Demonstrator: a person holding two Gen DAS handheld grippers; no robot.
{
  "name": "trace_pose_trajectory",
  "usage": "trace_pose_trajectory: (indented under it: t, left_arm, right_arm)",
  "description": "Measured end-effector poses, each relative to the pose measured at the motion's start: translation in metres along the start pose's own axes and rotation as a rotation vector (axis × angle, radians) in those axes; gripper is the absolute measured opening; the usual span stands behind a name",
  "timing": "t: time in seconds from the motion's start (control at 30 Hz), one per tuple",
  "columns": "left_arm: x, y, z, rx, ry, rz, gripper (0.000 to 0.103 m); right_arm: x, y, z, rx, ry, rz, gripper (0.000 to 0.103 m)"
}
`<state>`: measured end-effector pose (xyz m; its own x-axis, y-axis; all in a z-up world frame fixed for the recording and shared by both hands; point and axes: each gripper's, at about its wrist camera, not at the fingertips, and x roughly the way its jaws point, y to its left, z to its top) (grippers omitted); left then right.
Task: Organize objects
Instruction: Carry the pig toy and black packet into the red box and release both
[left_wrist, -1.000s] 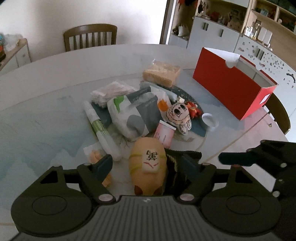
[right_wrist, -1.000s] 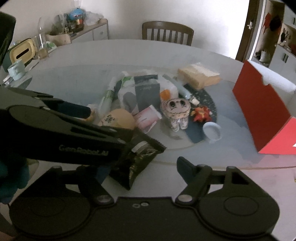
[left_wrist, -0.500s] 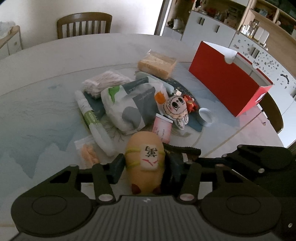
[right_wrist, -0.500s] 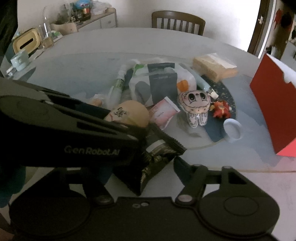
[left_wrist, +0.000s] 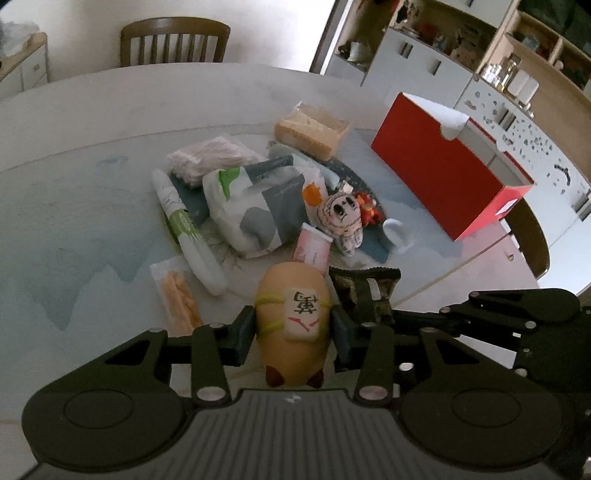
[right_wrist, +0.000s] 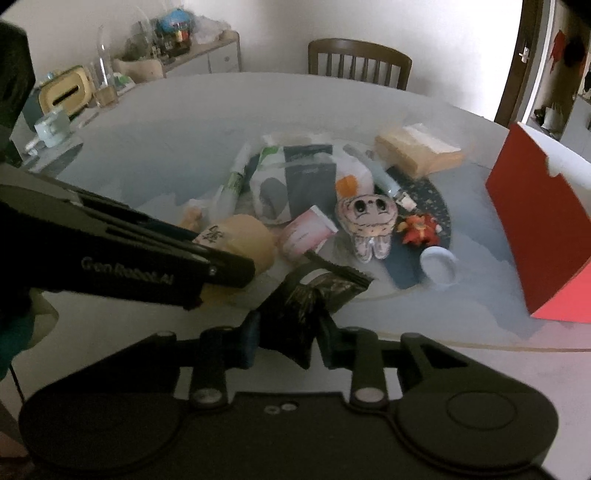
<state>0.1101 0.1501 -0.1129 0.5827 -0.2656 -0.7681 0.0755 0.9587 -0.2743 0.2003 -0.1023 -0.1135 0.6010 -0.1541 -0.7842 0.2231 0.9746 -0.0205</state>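
1. The left gripper (left_wrist: 293, 328) has just been closing its jaws, and its pads now press both sides of the tan plush toy (left_wrist: 291, 325), which sits at the near edge of the pile on the table (left_wrist: 110, 122).
2. The right gripper (right_wrist: 284, 338) has just been closing too; its jaws are clamped on the dark snack packet (right_wrist: 310, 299), just right of the toy.
3. Beyond them lie a white patterned bag (left_wrist: 255, 206), a striped plush doll (left_wrist: 341, 221) and a pink box (left_wrist: 312, 249).
4. A red box (left_wrist: 443, 173) stands far right, apart from the pile.
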Motion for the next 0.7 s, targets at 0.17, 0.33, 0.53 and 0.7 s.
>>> trace_pose_trajectory:
  t: [0.17,0.33,0.53,0.7]
  left_arm:
    - [-0.012,-0.016,0.005,-0.034,-0.030,0.005,0.042]
    - [-0.020,-0.042,0.017,-0.047,-0.064,0.011,0.042]
    - [-0.022,-0.081,0.039,-0.041,-0.100,0.006,0.042]
    - [-0.014,-0.120,0.063,-0.014,-0.130,-0.018,0.042]
  right_arm:
    - [-0.025,-0.022,0.005,-0.005,-0.059,0.015,0.030]
    - [-0.052,-0.052,0.014,-0.006,-0.104,0.042,0.030]
    - [-0.079,-0.094,0.025,0.007,-0.149,0.033,0.030]
    - [-0.097,-0.140,0.029,0.076,-0.177,0.008,0.030]
